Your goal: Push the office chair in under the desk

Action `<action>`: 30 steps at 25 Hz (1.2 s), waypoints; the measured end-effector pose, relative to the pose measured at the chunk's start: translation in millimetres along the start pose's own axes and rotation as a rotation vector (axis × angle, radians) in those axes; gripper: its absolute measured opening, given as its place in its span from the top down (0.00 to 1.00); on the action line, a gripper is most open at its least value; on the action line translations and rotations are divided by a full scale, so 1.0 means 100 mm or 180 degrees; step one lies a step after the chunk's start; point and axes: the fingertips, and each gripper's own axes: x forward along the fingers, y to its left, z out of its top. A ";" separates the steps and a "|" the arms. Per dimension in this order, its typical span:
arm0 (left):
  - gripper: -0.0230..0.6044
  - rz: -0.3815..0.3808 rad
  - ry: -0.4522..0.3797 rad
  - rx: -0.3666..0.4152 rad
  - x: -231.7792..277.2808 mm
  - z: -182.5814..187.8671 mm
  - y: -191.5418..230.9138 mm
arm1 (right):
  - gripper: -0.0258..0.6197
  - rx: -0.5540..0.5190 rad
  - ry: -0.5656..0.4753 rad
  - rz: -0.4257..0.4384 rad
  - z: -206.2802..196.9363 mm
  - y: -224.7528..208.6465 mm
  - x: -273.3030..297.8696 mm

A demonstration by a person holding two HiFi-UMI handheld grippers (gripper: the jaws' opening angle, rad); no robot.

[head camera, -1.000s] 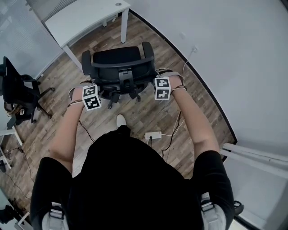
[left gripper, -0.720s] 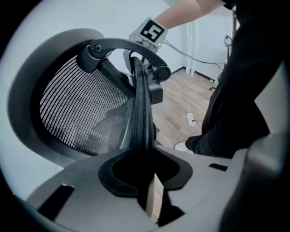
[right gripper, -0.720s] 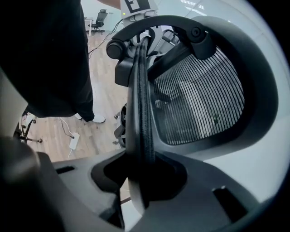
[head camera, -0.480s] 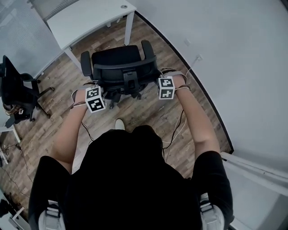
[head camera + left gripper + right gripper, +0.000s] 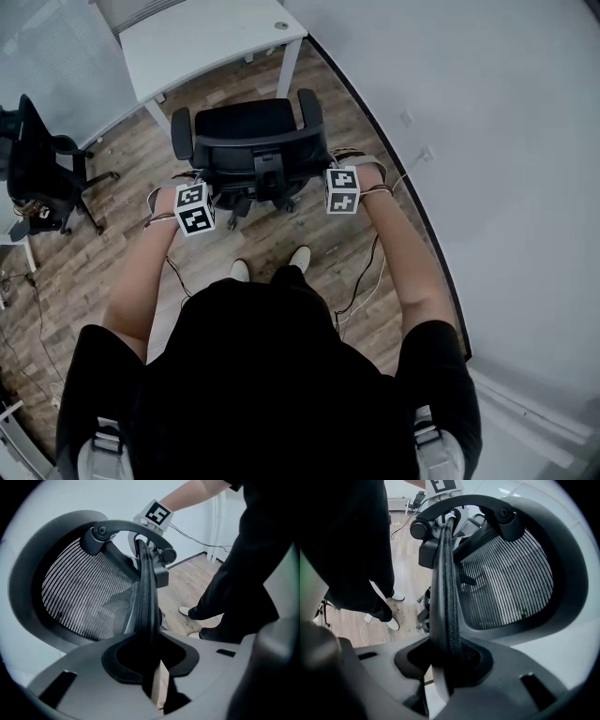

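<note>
Risk: left gripper (image 5: 153, 665) and right gripper (image 5: 446, 667), both clamped on the chair (image 5: 247, 131) back, may push unevenly, so an armrest (image 5: 309, 108) clips the desk (image 5: 202, 42).

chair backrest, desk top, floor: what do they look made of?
Chair backrest: dark see-through mesh with fine ribs visible, stretched in a smooth matte frame, probably plastic. Desk top: flat matte white, likely laminate or painted board; cannot tell which. Floor: brown plank pattern with grain, either wood or wood-look laminate.
</note>
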 end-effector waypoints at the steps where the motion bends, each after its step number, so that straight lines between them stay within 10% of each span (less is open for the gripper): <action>1: 0.84 0.0010 0.0014 -0.0033 0.02 0.02 0.04 | 0.80 -0.0028 -0.0015 0.0005 -0.03 -0.05 0.03; 9: 0.83 0.0090 0.0101 -0.0276 0.23 0.15 0.80 | 0.80 -0.0271 -0.0141 0.0058 -0.37 -0.92 0.33; 30: 0.84 0.0391 0.0331 -0.0518 0.39 0.14 0.94 | 0.80 -0.0612 -0.0254 -0.0002 -0.43 -1.27 0.55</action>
